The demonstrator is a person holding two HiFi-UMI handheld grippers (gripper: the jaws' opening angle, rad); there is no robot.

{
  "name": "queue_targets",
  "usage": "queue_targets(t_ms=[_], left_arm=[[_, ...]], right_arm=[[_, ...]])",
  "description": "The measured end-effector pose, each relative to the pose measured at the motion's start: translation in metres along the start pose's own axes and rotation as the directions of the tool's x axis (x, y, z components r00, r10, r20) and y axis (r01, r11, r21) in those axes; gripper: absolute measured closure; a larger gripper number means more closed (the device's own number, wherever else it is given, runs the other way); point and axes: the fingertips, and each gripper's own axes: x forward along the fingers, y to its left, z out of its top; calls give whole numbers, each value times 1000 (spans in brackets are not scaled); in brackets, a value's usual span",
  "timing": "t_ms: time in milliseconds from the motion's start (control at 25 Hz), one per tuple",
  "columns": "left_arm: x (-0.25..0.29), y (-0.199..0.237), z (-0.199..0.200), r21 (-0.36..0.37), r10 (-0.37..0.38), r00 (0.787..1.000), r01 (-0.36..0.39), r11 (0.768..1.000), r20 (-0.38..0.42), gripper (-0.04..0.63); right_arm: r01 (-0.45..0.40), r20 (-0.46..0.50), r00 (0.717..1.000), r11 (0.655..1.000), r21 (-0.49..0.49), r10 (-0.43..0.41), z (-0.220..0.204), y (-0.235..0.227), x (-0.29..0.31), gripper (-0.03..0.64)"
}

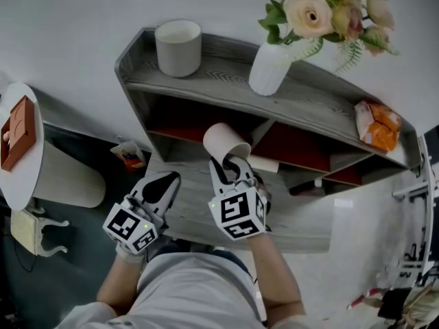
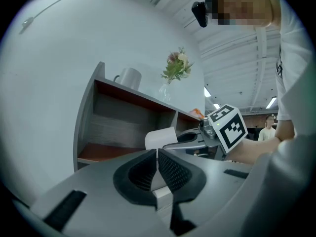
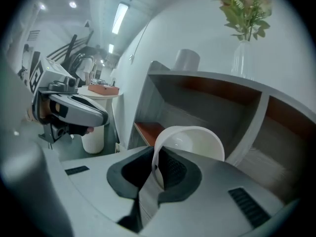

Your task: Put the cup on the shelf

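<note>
My right gripper (image 1: 230, 164) is shut on the rim of a white cup (image 1: 225, 141), one pad inside the wall and one outside (image 3: 157, 169). The cup (image 3: 193, 143) is tilted, with its mouth turned towards the gripper. It hangs in front of the grey wooden shelf (image 1: 212, 81), level with the left compartment (image 3: 197, 107), which has a reddish floor. My left gripper (image 1: 162, 188) is beside the right one, on its left. Its pads meet with nothing between them (image 2: 157, 157). In the left gripper view the cup (image 2: 160, 138) and the right gripper (image 2: 195, 142) show ahead.
On the shelf's top stand a second white cup (image 1: 178, 46), a white vase of flowers (image 1: 269, 68) and an orange bag (image 1: 377, 125). To the left are a round white table (image 1: 31, 170) with a brown box (image 1: 18, 132), and a white bin (image 1: 72, 178).
</note>
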Motion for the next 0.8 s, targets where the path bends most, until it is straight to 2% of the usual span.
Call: queue_targets(t_ms=[320, 520, 800], left_arm=[[-1, 23, 3, -19, -22, 1000, 23, 1000, 16, 577], [-2, 34, 2, -33, -28, 999, 29, 999, 23, 577], [-2, 44, 3, -45, -26, 999, 28, 999, 34, 577]], right_arm=[[28, -139, 990, 998, -51, -35, -7, -12, 29, 575], [66, -168, 983, 995, -74, -78, -5, -21, 39, 566], [139, -172, 970, 973, -186, -171, 7, -37, 55, 531]])
